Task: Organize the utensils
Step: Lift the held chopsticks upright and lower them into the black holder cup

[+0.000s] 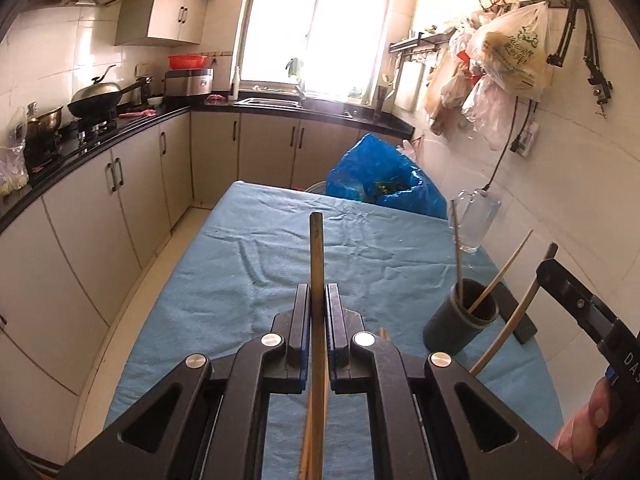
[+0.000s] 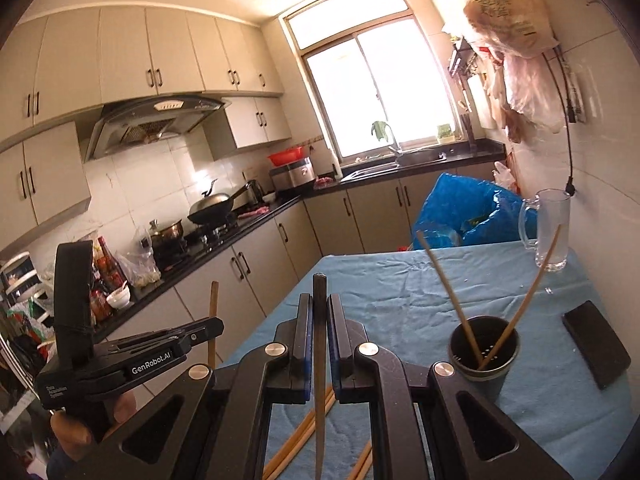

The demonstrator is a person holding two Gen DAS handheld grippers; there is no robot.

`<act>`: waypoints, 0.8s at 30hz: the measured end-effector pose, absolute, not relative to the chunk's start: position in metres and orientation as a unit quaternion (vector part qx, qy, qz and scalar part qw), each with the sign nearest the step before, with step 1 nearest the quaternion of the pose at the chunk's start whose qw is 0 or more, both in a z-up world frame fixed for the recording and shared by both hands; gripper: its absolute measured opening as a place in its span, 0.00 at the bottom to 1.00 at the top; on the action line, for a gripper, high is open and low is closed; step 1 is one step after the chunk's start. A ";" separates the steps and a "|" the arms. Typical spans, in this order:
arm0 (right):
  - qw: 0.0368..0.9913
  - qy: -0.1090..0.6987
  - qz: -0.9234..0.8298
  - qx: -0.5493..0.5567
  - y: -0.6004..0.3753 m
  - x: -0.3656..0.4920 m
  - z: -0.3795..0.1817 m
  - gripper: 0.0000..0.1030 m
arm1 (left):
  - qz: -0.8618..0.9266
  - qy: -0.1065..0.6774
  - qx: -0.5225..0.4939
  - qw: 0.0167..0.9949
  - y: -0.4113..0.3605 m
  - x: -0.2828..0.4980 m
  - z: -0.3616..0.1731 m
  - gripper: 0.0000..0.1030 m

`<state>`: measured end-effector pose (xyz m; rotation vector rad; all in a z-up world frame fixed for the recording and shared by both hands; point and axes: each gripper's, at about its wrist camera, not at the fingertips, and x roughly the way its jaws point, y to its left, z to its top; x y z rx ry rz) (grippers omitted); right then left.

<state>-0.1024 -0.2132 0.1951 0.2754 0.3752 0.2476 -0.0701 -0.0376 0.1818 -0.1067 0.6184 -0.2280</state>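
Note:
My left gripper (image 1: pixel 318 292) is shut on a wooden chopstick (image 1: pixel 317 256) that points up and forward above the blue tablecloth (image 1: pixel 248 264). My right gripper (image 2: pixel 319 302) is shut on a darker chopstick (image 2: pixel 320 344), also upright. A dark round holder cup (image 1: pixel 460 326) stands at the table's right side with two chopsticks leaning in it; it also shows in the right wrist view (image 2: pixel 484 354). Loose chopsticks (image 2: pixel 298 440) lie on the cloth under my right gripper. The left gripper's body (image 2: pixel 120 360) shows at left in the right wrist view, the right gripper's body (image 1: pixel 580 308) at right in the left wrist view.
A glass mug (image 2: pixel 550 230) stands at the table's far right corner. A black flat case (image 2: pixel 596 348) lies to the right of the cup. A blue plastic bag (image 1: pixel 384 180) sits beyond the table's far edge. Kitchen counters (image 1: pixel 120 128) run along the left.

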 end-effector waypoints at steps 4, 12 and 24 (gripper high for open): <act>0.970 0.165 0.102 0.146 -0.236 -0.110 0.206 0.07 | -0.130 0.292 -0.048 0.946 -0.057 -0.067 0.194 0.06; 0.980 0.105 0.047 0.160 -0.291 -0.129 0.242 0.07 | -0.179 0.261 -0.058 0.947 -0.105 -0.044 0.230 0.06; 0.986 0.051 -0.007 0.157 -0.335 -0.121 0.274 0.07 | -0.229 0.219 -0.081 0.945 -0.183 0.002 0.272 0.06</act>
